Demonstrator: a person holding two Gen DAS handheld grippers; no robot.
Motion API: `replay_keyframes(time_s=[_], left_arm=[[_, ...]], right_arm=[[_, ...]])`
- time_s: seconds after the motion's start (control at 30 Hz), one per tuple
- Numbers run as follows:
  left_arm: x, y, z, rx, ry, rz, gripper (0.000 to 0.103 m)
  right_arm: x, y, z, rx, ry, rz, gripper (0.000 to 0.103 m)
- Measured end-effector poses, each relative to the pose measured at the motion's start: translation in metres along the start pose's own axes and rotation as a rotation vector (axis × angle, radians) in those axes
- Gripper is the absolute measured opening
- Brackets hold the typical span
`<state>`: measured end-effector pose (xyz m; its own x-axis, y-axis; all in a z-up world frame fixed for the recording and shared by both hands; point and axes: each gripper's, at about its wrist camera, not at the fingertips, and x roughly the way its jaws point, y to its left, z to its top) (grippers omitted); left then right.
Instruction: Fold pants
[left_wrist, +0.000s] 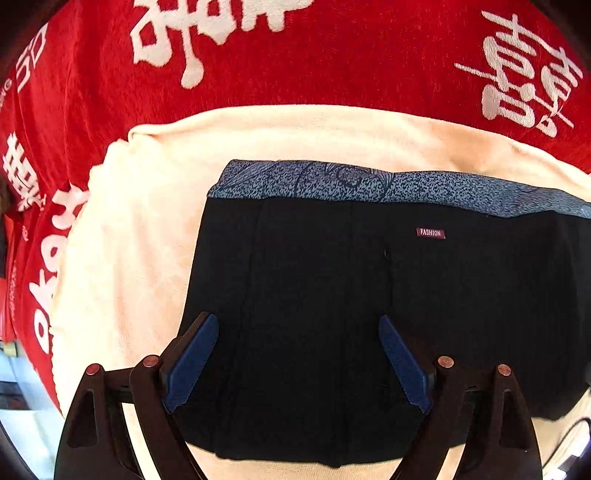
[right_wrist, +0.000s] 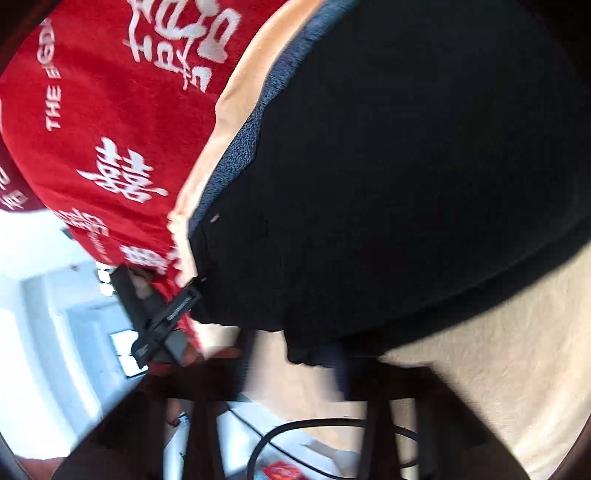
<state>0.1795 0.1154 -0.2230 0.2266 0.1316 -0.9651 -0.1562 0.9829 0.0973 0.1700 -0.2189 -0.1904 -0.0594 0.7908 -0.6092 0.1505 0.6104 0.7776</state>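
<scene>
Pants (left_wrist: 369, 295): black, folded into a flat block w/ a blue-speckled waistband (left_wrist: 369, 181) along the far edge and a small "FASHION" tag (left_wrist: 430, 233); they lie on the cream towel (left_wrist: 140, 240).
Left gripper (left_wrist: 299, 363): jaws spread wide, blue pads (left_wrist: 192, 362) over the near part of the pants, nothing pinched between them.
Right gripper (right_wrist: 295, 369): at the pants' near edge (view badly blurred), can't tell if spread or pressed together.
Cream towel: lies on the red cloth (left_wrist: 295, 74) w/ white characters.
Cable (right_wrist: 332, 424): black, loops near the bottom of the right wrist view.
</scene>
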Motion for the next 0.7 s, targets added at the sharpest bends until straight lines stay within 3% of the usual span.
replay_keyframes(time_s=[0.1,0.17,0.2,0.27,0.3,0.37,0.4,0.53,0.7], left_arm=[[-0.005,0.008,-0.01,0.026,0.014,-0.007,0.09],[0.0,0.016,-0.021,0.044,0.011,-0.02,0.09],[0.003,0.021,-0.024,0.039,0.008,-0.017,0.097],[0.011,0.032,-0.029,-0.009,0.01,-0.021,0.103],[0.012,0.036,-0.03,-0.035,0.015,-0.037,0.103],[0.013,0.041,-0.031,-0.053,0.018,-0.047,0.103],[0.013,0.042,-0.03,-0.046,0.018,-0.039,0.103],[-0.004,0.043,-0.027,-0.053,0.0,-0.013,0.103],[-0.03,0.041,-0.026,-0.106,-0.086,-0.078,0.103]], right_arm=[[-0.004,0.02,-0.011,-0.091,0.001,-0.036,0.009],[0.008,0.006,-0.02,-0.096,0.036,-0.144,0.009],[0.017,-0.009,-0.023,-0.062,0.056,-0.187,0.009],[0.017,-0.023,-0.024,0.009,0.049,-0.121,0.009],[0.014,-0.023,-0.025,0.023,0.071,-0.104,0.015],[0.007,-0.017,-0.028,-0.001,0.138,-0.154,0.033],[0.002,-0.009,-0.03,-0.04,0.157,-0.175,0.04],[-0.012,0.062,-0.011,-0.315,0.158,-0.198,0.04],[0.056,0.156,0.045,-0.632,0.207,-0.242,0.046]])
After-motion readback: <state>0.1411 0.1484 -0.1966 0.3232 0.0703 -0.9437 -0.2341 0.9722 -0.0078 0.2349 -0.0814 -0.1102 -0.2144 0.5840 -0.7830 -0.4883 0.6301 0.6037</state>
